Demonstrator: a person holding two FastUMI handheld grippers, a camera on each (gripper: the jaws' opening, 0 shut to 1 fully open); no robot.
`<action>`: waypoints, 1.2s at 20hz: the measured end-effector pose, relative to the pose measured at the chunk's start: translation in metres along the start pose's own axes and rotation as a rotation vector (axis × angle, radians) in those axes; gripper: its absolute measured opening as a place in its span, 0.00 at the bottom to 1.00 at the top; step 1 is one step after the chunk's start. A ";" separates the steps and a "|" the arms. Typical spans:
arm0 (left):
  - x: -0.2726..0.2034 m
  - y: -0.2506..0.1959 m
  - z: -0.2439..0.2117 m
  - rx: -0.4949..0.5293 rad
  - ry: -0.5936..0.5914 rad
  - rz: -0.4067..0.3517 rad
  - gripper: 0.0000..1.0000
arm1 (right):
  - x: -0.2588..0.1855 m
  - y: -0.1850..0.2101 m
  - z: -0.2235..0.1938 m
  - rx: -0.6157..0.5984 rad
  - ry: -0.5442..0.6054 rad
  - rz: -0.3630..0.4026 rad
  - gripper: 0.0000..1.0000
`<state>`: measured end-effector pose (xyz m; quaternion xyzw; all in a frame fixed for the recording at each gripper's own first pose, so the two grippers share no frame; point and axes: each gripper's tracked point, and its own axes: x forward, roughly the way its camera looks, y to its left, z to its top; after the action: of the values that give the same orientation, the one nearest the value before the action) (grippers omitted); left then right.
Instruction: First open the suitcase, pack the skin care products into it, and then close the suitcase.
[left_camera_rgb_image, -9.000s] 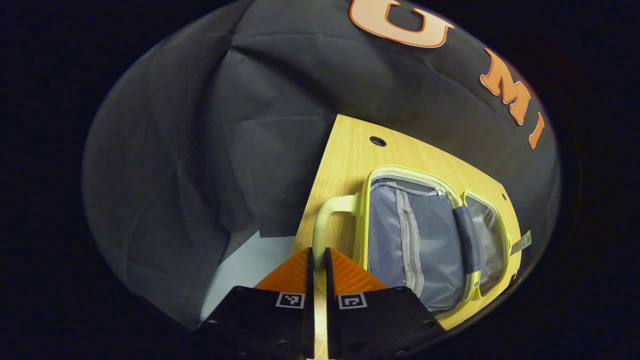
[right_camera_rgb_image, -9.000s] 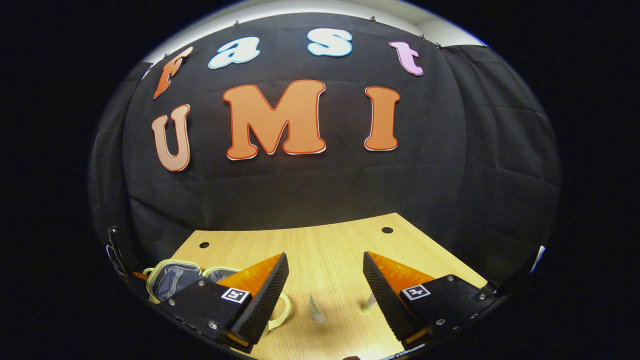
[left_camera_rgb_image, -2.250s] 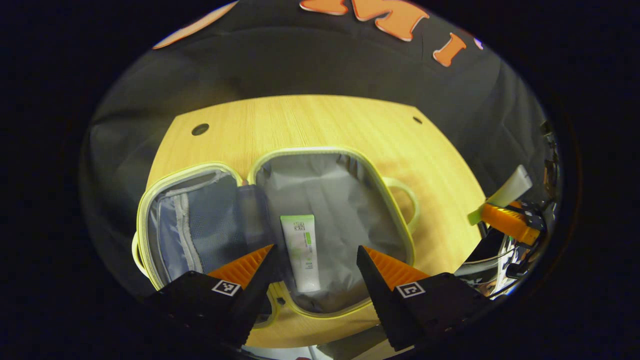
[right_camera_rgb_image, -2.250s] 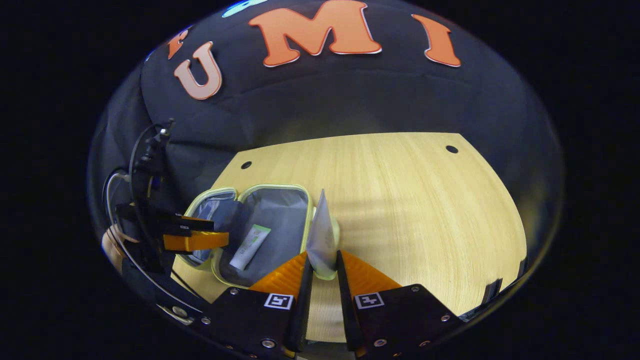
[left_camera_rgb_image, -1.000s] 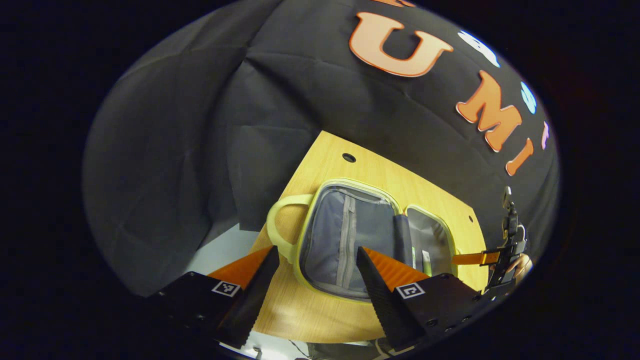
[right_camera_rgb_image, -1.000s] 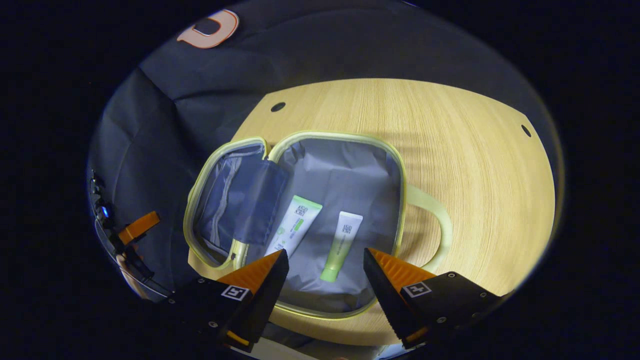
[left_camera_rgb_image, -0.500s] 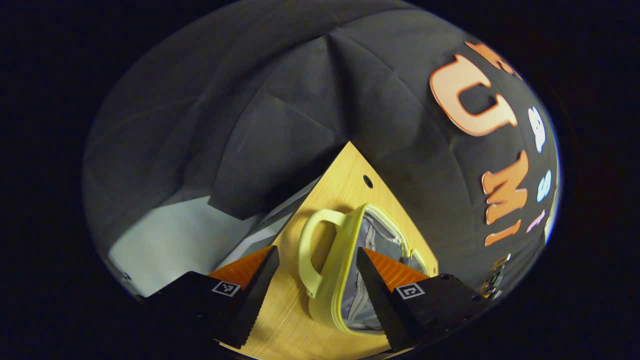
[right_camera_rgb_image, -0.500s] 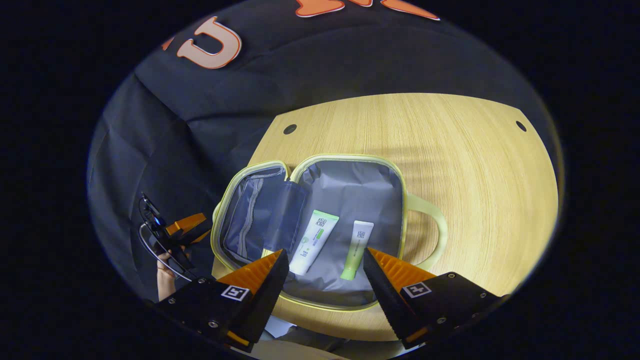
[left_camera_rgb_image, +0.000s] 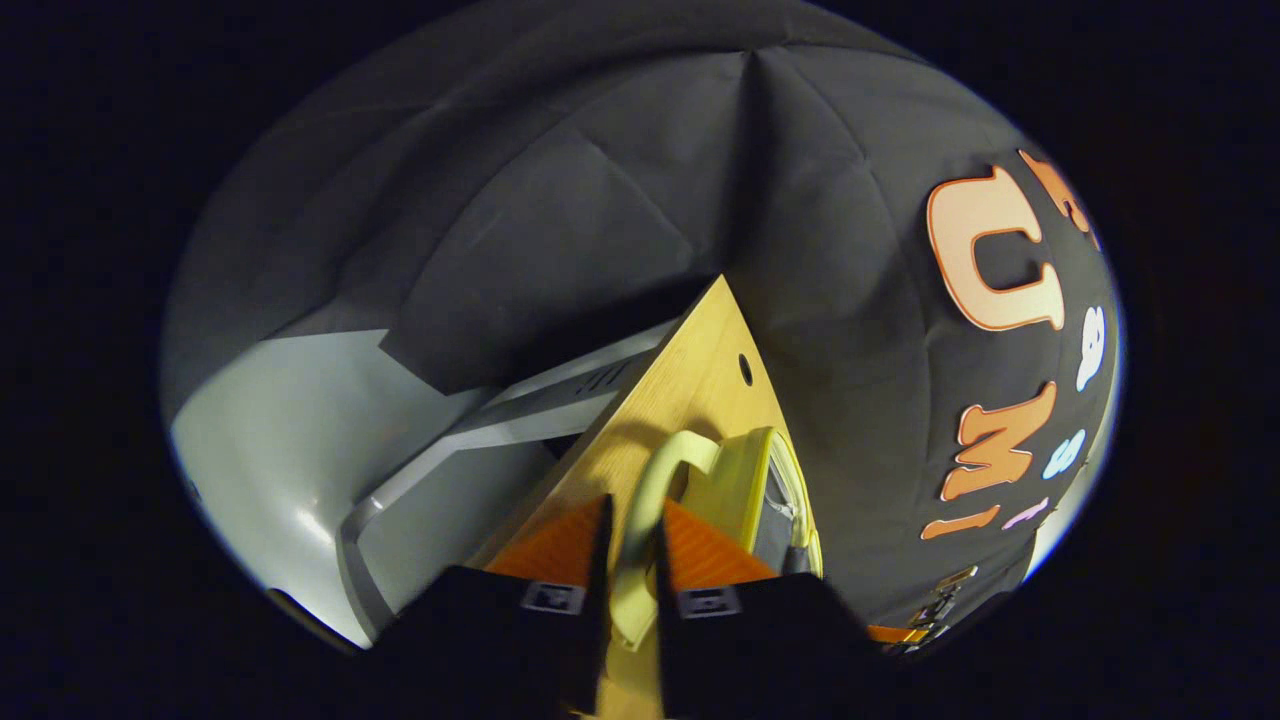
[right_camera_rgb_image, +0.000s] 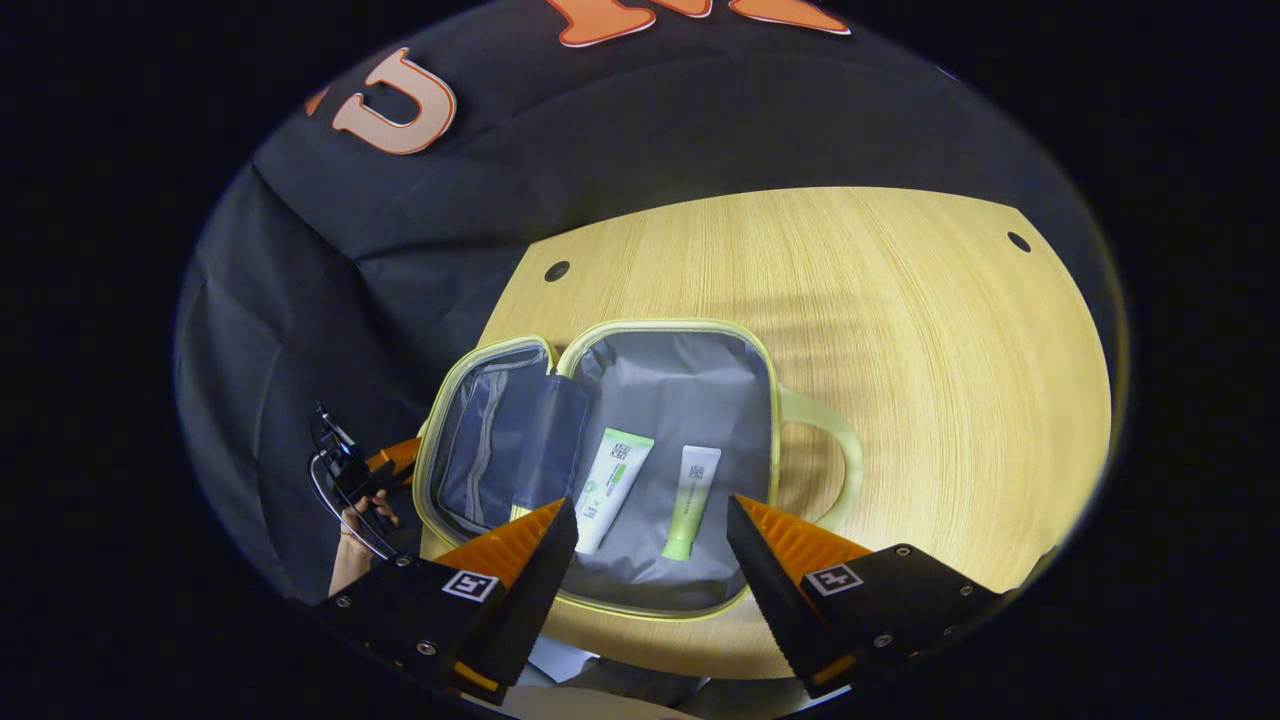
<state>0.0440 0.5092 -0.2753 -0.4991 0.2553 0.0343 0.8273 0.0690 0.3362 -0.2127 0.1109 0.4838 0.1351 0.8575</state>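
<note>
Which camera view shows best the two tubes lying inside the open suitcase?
The right gripper view: it looks down into the open suitcase, where the larger tube and the smaller tube lie side by side. The left gripper view sees the suitcase edge-on, its handle between the left gripper fingers.

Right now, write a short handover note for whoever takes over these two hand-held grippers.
Left hand-held gripper: shut on the lid handle of the suitcase.
Right hand-held gripper: open, empty, above the suitcase.
Suitcase lies open on the table; the larger tube and smaller tube lie side by side in its right half.
Done: opening, packing.
Left: swing the lid over and close it.
</note>
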 end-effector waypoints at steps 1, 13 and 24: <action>-0.007 -0.003 -0.003 0.014 0.013 0.007 0.17 | 0.000 -0.002 0.000 0.000 -0.001 -0.001 0.96; -0.076 -0.145 0.017 0.499 -0.061 0.231 0.07 | -0.043 -0.042 0.045 -0.029 -0.199 -0.059 0.96; -0.101 -0.333 -0.074 0.972 -0.105 0.346 0.07 | -0.148 -0.159 0.101 -0.170 -0.500 -0.218 0.96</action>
<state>0.0314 0.3004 0.0125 -0.0052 0.2784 0.0729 0.9577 0.1019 0.1309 -0.0941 0.0156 0.2534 0.0509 0.9659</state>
